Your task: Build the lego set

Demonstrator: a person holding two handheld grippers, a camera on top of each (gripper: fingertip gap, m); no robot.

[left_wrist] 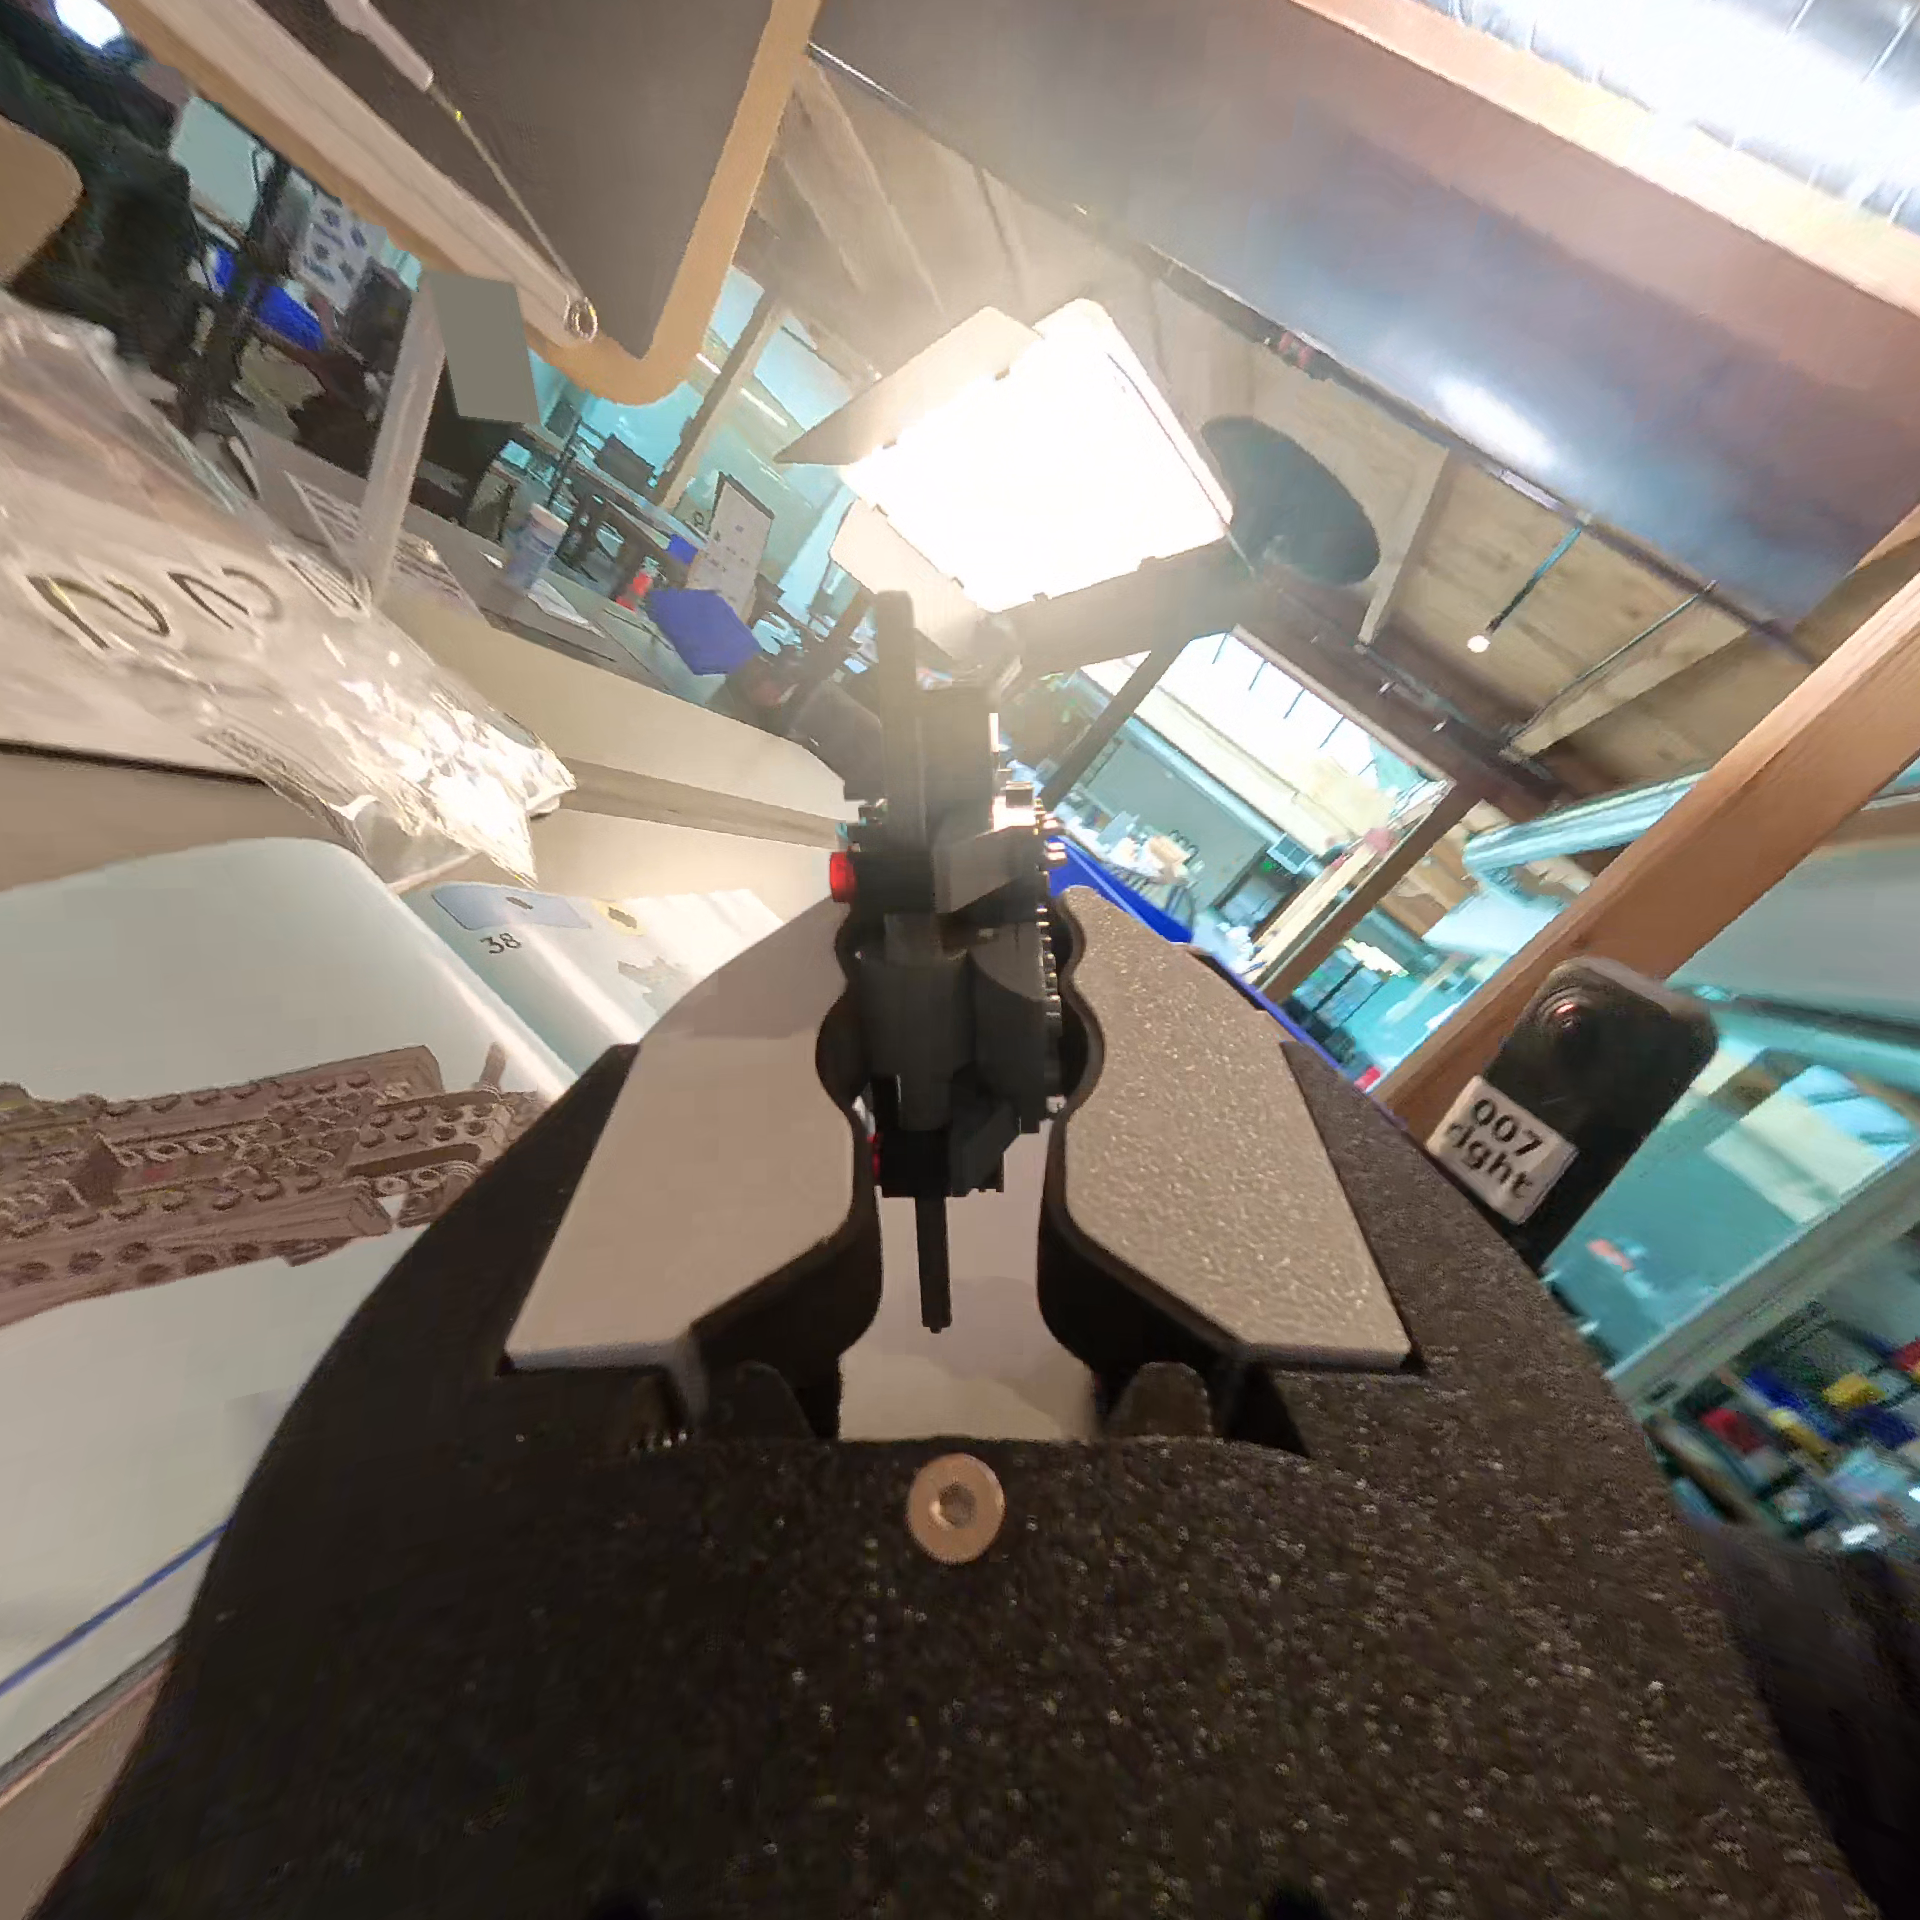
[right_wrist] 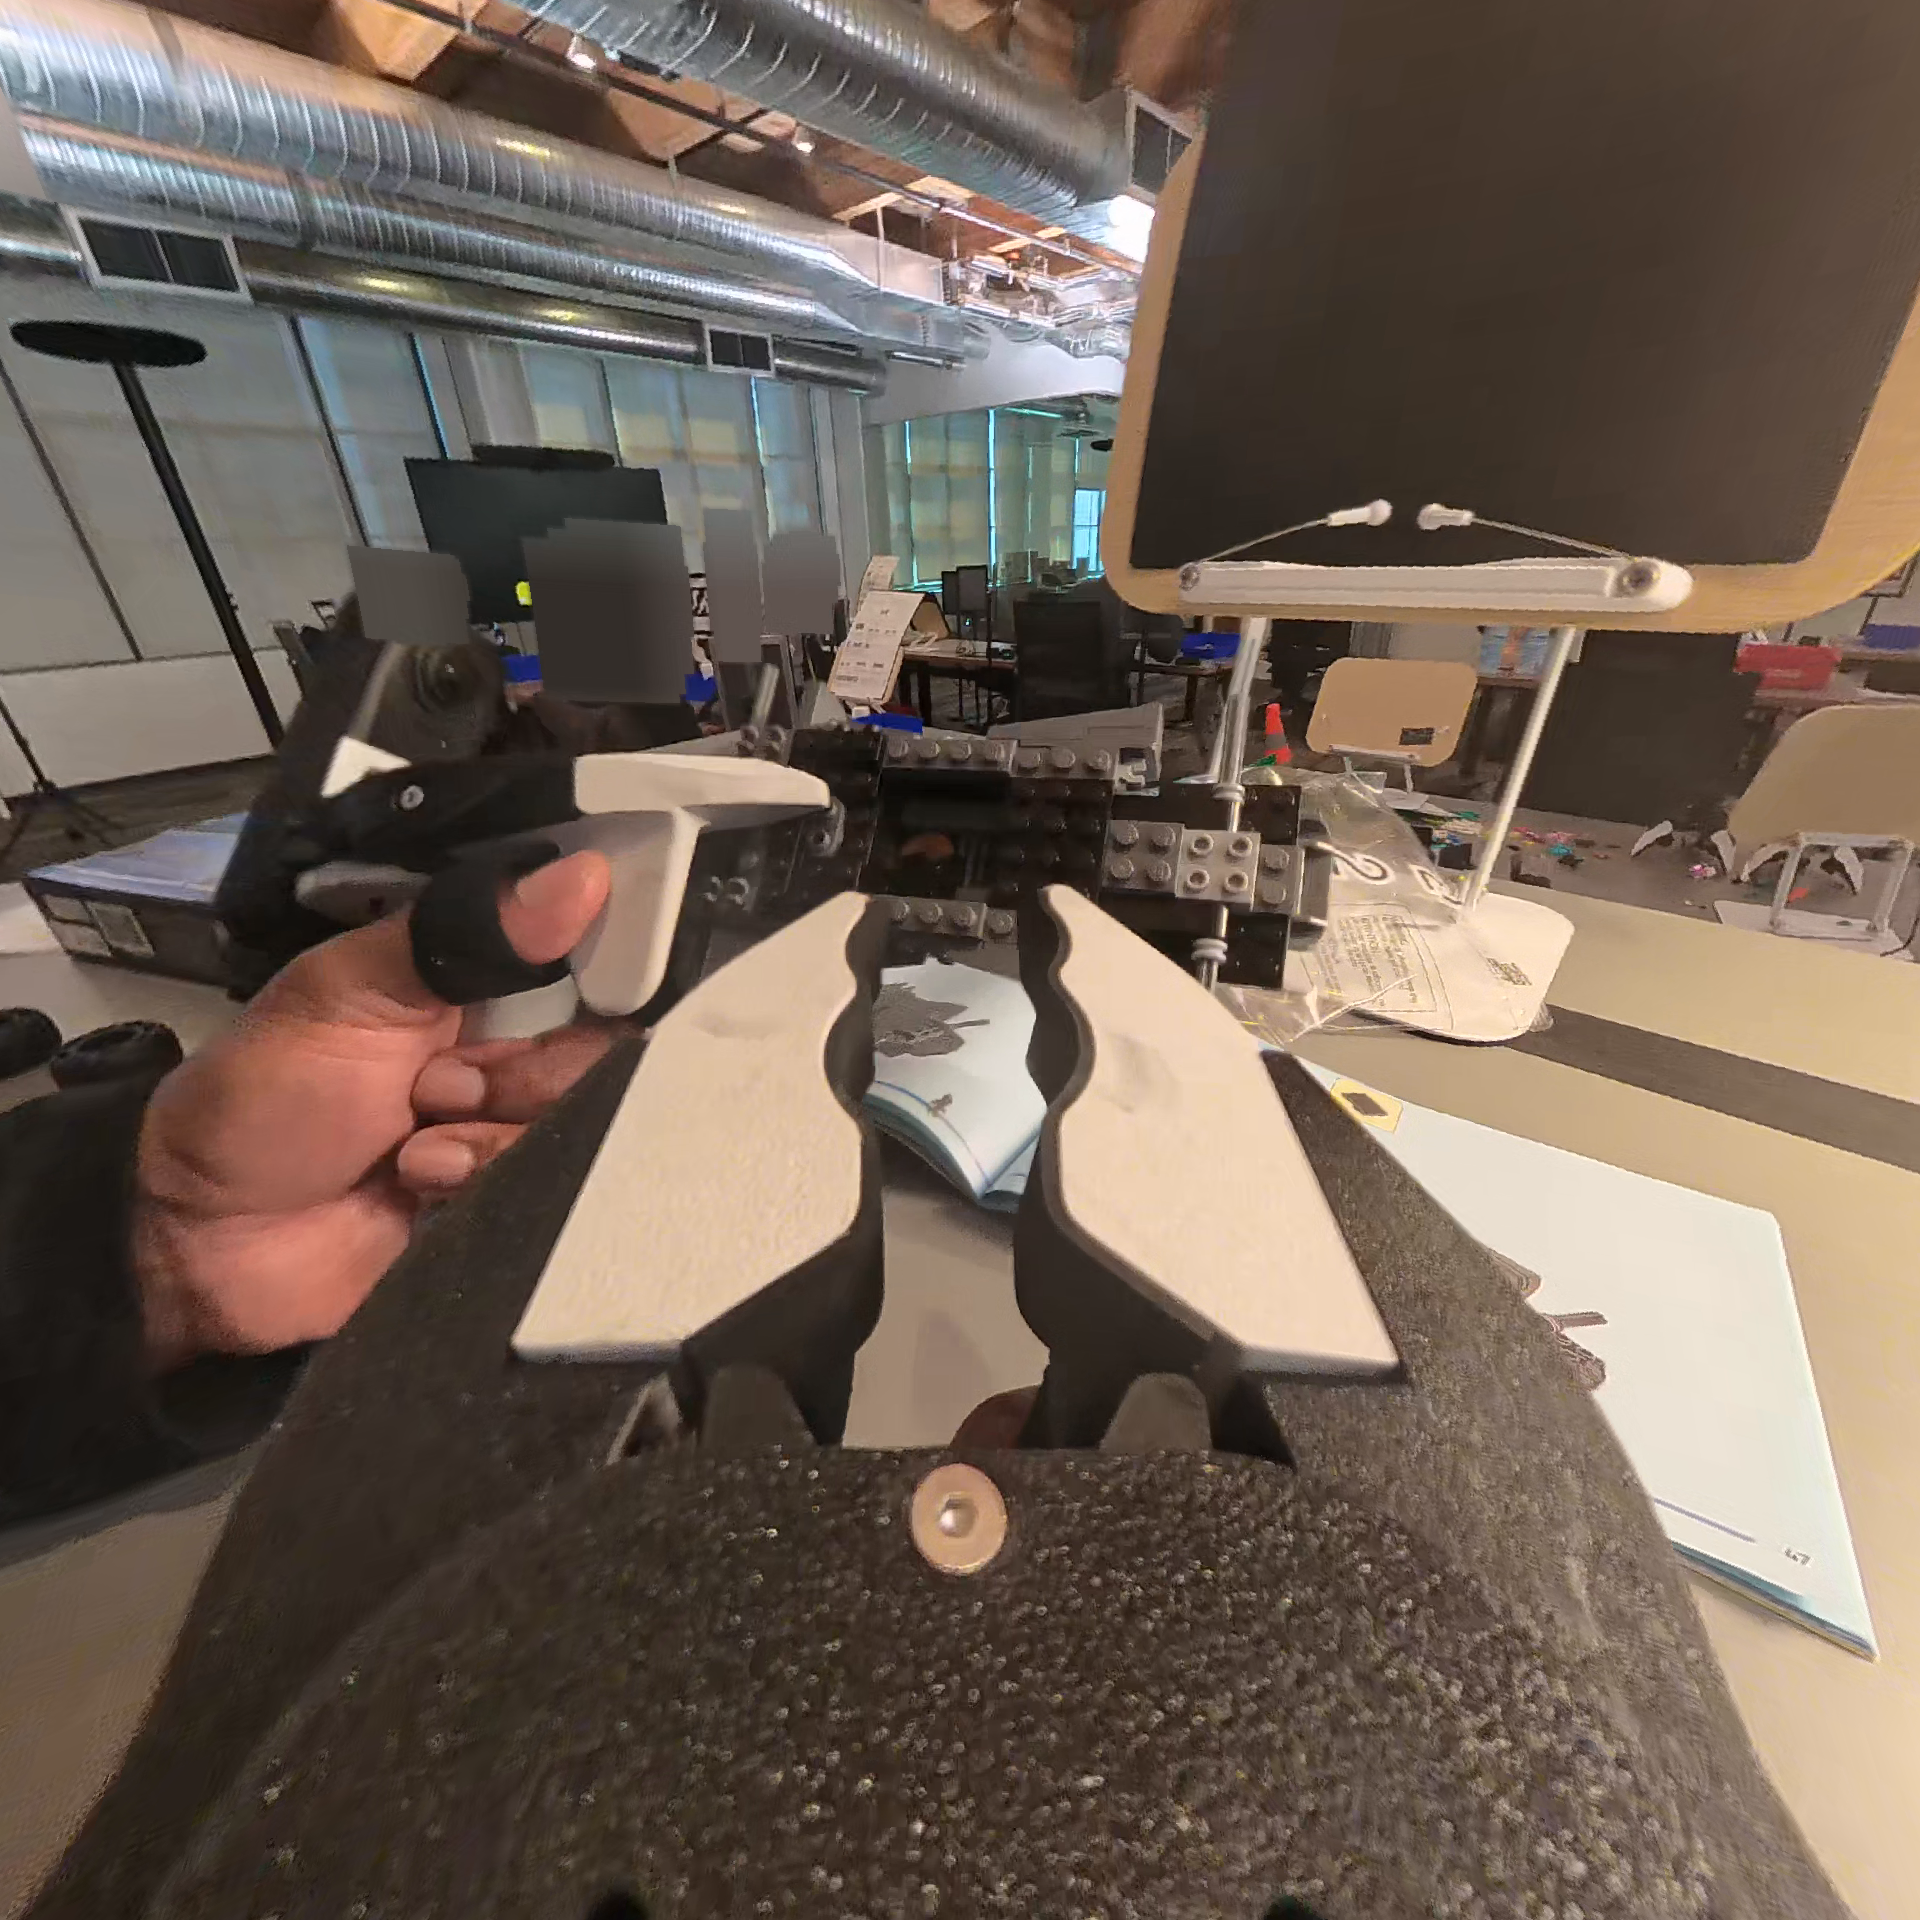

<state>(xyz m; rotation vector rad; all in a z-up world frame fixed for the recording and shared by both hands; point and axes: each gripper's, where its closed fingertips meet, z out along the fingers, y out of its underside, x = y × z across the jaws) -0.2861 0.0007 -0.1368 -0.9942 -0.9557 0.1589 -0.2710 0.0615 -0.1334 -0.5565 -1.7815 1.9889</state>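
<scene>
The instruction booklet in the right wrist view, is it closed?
No, the instruction booklet lies open on the table, its pale blue pages spread out beneath and beside the jaws.

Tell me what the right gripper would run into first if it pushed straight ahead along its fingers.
Most likely the dark grey and black brick model: the right gripper has its fingertips at the model's lower studded strip, which sits in the gap between them. Whether the pads already touch it is unclear. The left gripper holds the model from the side.
</scene>
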